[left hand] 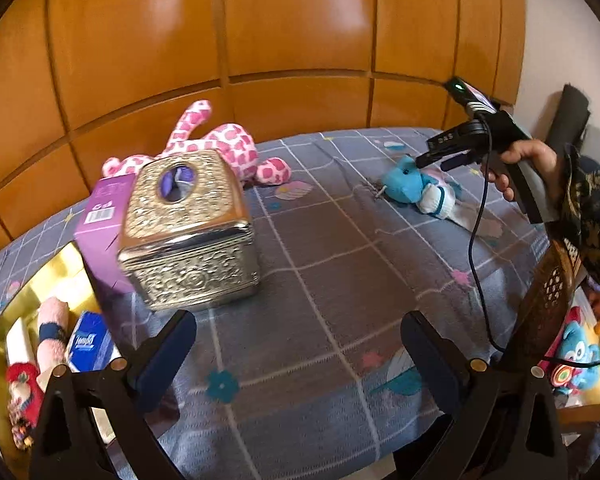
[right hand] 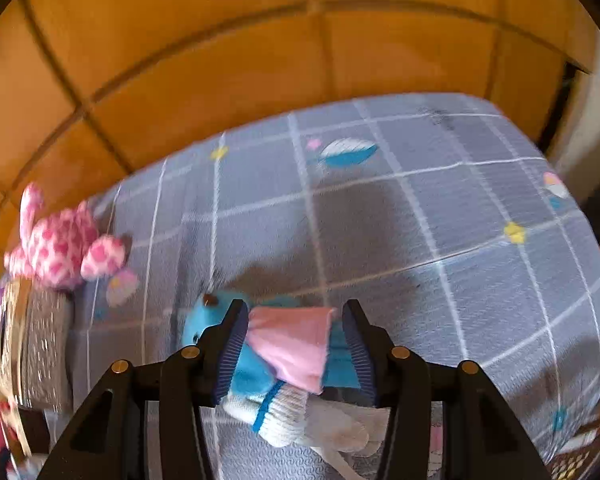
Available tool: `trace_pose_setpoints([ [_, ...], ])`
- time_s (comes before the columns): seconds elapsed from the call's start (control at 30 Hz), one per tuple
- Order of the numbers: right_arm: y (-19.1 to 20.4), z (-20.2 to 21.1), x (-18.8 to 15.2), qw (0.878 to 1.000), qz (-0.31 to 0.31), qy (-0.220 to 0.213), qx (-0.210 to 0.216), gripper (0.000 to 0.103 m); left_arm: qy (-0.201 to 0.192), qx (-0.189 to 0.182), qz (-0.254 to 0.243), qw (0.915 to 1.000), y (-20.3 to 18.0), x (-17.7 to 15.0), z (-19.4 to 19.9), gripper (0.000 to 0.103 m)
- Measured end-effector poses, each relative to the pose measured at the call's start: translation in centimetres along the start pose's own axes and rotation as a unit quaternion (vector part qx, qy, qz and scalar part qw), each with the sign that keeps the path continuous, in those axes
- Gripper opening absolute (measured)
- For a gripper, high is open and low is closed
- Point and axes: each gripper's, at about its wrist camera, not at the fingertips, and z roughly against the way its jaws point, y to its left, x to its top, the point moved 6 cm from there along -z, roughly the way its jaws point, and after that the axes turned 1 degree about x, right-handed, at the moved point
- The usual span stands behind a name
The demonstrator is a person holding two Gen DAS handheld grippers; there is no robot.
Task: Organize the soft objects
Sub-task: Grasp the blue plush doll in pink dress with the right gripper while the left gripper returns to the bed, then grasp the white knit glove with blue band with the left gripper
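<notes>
A blue plush toy (right hand: 256, 372) with a pink skirt and a white sock lies on the grey checked bedspread (right hand: 420, 240). My right gripper (right hand: 296, 344) has its two pads against the toy's sides, shut on it; it also shows in the left wrist view (left hand: 424, 160) over the toy (left hand: 408, 186). A pink-spotted white plush giraffe (left hand: 228, 148) lies at the back left, also in the right wrist view (right hand: 64, 248). My left gripper (left hand: 300, 356) is open and empty above the bedspread.
A silver embossed tissue box (left hand: 188, 236) stands left of centre with a purple carton (left hand: 100, 224) beside it. A gold tray (left hand: 52, 280) at the left holds soft items and a blue tissue pack (left hand: 88, 344). A basket with a blue toy (left hand: 580, 356) is at the right. A wooden headboard (left hand: 260, 40) stands behind.
</notes>
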Motion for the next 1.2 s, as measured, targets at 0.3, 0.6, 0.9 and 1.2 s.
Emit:
trace_pose_setpoints([
  [0.3,4.9,-2.3,-0.1,0.983,0.175,0.04,-0.041,0.076,0.009,-0.014,-0.002,0.9999,-1.0,0.8,-1.7,0.103],
  [0.6,7.4,-1.8,-1.3,0.949,0.303,0.081,-0.02,0.076,0.007,-0.047,0.028,0.9985,-1.0,2.6,-3.0,0.103],
  [0.9,7.1,-4.9,-1.5,0.955,0.283,0.082,-0.02,0.051,0.021,-0.064,0.028,0.9974,-2.6,3.5,-4.4,0.103],
  [1.2,0.6,0.7,2.1,0.996,0.049,-0.053,0.051,0.04,0.036,-0.079,0.03,0.9957,-5.9,7.0,-7.4,0.103],
])
